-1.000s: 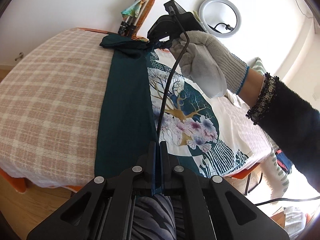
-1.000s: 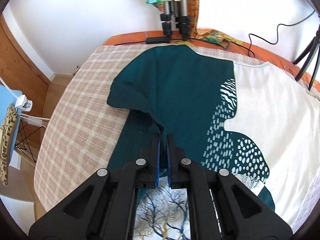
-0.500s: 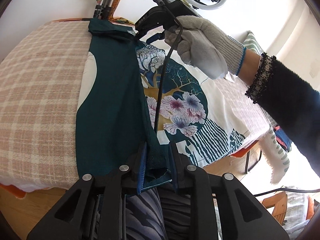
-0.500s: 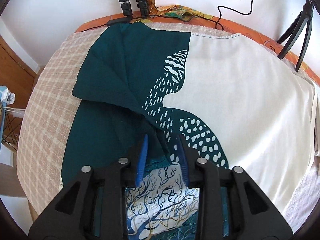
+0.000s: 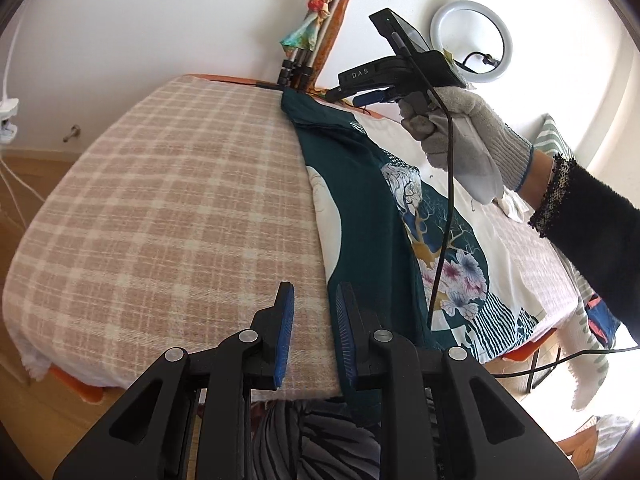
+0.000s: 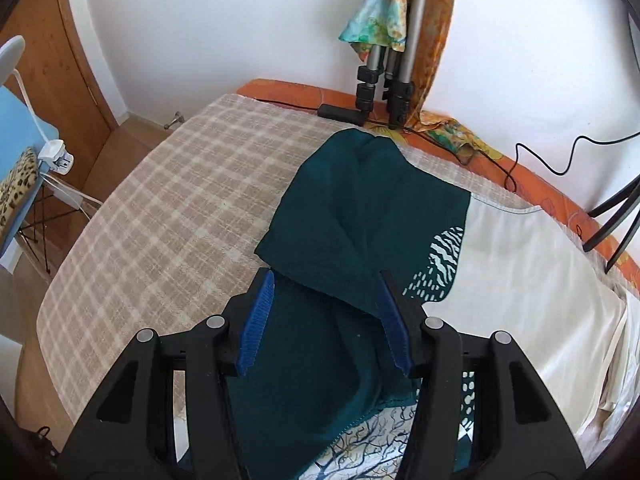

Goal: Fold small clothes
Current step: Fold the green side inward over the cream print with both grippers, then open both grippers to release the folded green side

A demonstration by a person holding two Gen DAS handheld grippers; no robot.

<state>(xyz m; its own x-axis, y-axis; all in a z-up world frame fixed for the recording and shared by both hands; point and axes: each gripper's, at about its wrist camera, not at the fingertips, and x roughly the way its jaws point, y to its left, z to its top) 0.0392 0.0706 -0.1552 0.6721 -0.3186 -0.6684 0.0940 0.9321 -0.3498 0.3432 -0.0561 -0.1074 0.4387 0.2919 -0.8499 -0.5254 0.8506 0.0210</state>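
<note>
1. The garment (image 5: 372, 216), a teal and cream printed top, lies flat on the plaid blanket (image 5: 168, 216) that covers the bed; it runs from centre to lower right in the left wrist view and fills the centre and right of the right wrist view.
2. Its teal side strip (image 6: 352, 216) is turned in over the body, so a lengthwise fold looks laid.
3. The left hand-held gripper (image 5: 314, 312) stands open, empty, at the near hem in the lower centre of the frame.
4. The right hand-held gripper (image 6: 326, 312) is spread wide above the folded teal cloth, clasping nothing; in the left wrist view it shows at upper right, in a gloved hand (image 5: 456, 136).
5. To fold well, I judge each one should pinch both layers at the edge, lift evenly and lay the crease straight, then smooth the bunched ridge.
6. No container is visible.
</note>
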